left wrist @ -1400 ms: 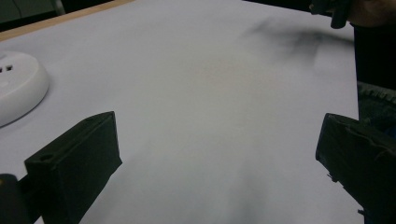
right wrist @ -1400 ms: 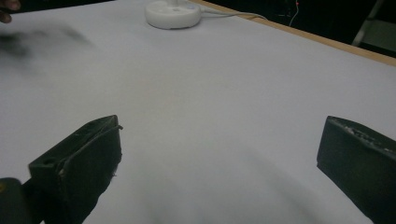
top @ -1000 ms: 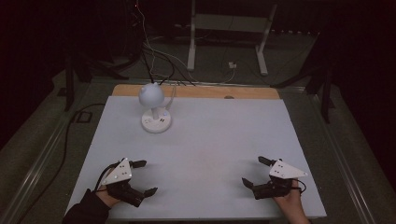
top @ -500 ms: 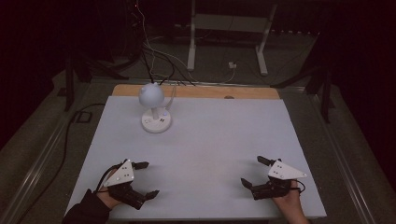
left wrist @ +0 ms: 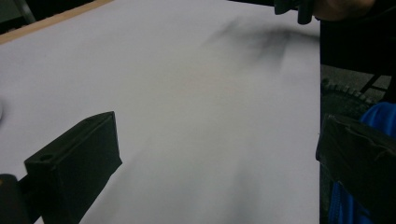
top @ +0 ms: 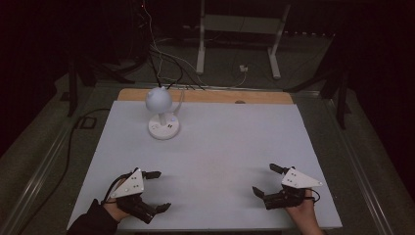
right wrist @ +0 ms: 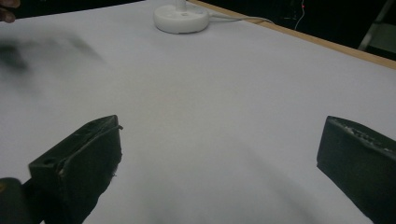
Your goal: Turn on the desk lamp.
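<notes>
My left gripper (top: 162, 190) rests low over the white table top (top: 220, 147) near its front left, held by a hand in a dark sleeve. Its jaws stand wide open with nothing between them, as the left gripper view (left wrist: 217, 154) also shows. My right gripper (top: 263, 178) sits near the front right, also wide open and empty, with bare table between its jaws in the right gripper view (right wrist: 219, 149). A white lamp (top: 158, 100) with a round head stands on a round base (right wrist: 181, 18) at the back left.
A wooden strip (top: 205, 96) runs along the table's far edge. Cables (top: 166, 63) trail from the lamp to the dark floor behind. A white stand (top: 235, 29) is farther back. Blue fabric (left wrist: 373, 121) lies past the front edge. The other gripper (left wrist: 299, 7) shows far off.
Both grippers have barely moved; they stay open near the front edge. The lamp is where it was.
</notes>
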Demonstrator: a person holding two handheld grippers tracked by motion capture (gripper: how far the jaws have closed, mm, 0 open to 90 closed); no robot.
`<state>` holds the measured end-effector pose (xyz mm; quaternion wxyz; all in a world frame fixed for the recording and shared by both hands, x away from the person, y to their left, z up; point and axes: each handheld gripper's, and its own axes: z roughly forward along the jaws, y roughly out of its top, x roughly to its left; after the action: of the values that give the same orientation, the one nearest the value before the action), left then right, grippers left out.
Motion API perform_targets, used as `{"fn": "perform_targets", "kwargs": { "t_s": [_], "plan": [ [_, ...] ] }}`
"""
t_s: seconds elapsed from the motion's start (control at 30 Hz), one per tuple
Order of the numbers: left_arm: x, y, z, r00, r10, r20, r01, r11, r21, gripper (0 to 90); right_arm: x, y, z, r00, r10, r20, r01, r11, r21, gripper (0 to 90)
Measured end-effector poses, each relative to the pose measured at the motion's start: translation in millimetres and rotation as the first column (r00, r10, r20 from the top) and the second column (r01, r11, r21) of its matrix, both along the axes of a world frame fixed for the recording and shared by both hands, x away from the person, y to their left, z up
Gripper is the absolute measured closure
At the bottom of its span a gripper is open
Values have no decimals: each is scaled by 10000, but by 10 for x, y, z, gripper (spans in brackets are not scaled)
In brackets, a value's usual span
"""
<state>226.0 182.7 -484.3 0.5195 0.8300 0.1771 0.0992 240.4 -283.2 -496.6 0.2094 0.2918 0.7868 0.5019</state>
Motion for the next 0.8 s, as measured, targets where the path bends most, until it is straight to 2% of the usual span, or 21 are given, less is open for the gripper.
{"fn": "perform_targets", "kwargs": {
  "t_s": [0.2, 0.3, 0.67, 0.8],
  "plan": [
    [9, -53, 77, 9997, -222, 32, 222, 9997, -80, 3, -6, 11, 2, 10000, 18, -26, -18, 10000, 7, 0],
    [37, -60, 115, 9998, -191, -40, 190, 9996, -186, 3, -1, 8, -3, 10000, 25, -46, -25, 10000, 39, 0],
    [135, -108, 295, 9999, 115, 108, -109, 9988, -484, 3, 1, 10, -3, 10000, 33, -56, -32, 10000, 66, 0],
    [175, -128, 332, 9997, 197, 146, -190, 9988, -444, 3, 2, 10, -1, 10000, 42, -50, -41, 10000, 51, 0]
  ]
}}
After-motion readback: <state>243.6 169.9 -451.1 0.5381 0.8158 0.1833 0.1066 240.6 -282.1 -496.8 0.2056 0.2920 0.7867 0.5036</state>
